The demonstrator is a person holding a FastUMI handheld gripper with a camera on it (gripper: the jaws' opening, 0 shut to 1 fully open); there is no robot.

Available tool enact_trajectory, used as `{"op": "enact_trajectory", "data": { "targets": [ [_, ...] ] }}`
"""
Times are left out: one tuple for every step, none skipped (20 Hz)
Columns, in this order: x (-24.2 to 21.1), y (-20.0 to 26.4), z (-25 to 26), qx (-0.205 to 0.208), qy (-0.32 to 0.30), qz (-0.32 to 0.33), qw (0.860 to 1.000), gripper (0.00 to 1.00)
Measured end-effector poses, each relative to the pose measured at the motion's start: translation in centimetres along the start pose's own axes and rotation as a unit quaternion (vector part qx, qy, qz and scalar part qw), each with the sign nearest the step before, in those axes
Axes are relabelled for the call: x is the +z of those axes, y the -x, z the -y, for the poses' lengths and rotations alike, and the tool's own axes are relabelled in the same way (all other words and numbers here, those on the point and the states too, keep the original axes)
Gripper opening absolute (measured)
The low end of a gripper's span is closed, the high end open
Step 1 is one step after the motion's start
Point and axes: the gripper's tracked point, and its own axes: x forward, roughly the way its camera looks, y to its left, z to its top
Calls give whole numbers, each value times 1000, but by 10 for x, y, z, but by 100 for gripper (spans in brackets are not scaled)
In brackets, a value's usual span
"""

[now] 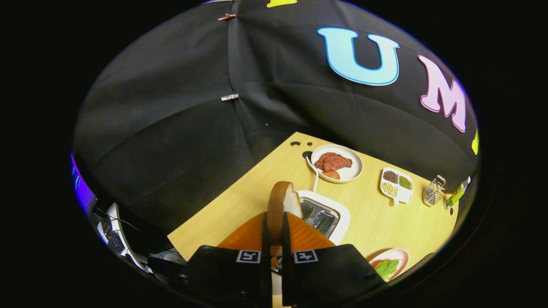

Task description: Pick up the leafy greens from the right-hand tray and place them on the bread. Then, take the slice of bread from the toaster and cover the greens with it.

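A slice of bread [280, 205] is held edge-on between the two fingers of the gripper [276, 239], which are closed almost fully together so that both press on its lower part. The slice stands upright, clear above the worktop [376, 218], its rounded crust uppermost.

Just right of the slice, and below it, the toaster [327, 218] is seen with both slots empty. A slip is judged the first hazard: only the lower part of a soft slice is pinched, so a quick swing or tilt could let it pivot, tear or drop back onto the toaster.

Beyond the toaster, a plate of meat [337, 163] and a white cable [314, 173] are seen. Further right stand a divided dish of grains [397, 185] and a small wire basket [433, 191]. These lie well apart from the gripper and are not judged to be at risk unless the carry is taken wide.

Nearest on the right, beside the gripper body, a pink plate [398, 253] carries a green leaf [387, 268]. Whether bread lies under that leaf cannot be told, since the plate is partly hidden by the gripper. If this is the target, a misjudged lowering is the second hazard: the slice is held vertically and must be turned flat, and a release made too high or off-centre could leave the greens uncovered or push the leaf off the plate.
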Motion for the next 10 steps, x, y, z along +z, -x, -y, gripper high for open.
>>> {"op": "enact_trajectory", "data": {
  "targets": [
    [6,8,4,2,0,6,1000,13],
    [12,14,9,1,-1,14,1000,13],
    [20,22,15,0,-2,23,1000,13],
    [26,30,22,-2,-3,31,1000,13],
    [31,41,28,-2,-7,40,999,13],
    [36,48,33,0,-12,46,999,13],
    [39,56,42,-3,-17,53,998,13],
    [41,65,52,-7,-20,58,998,13],
    [42,72,62,-12,-25,63,998,13],
    [40,79,74,-17,-30,67,997,13]
  ]
}}
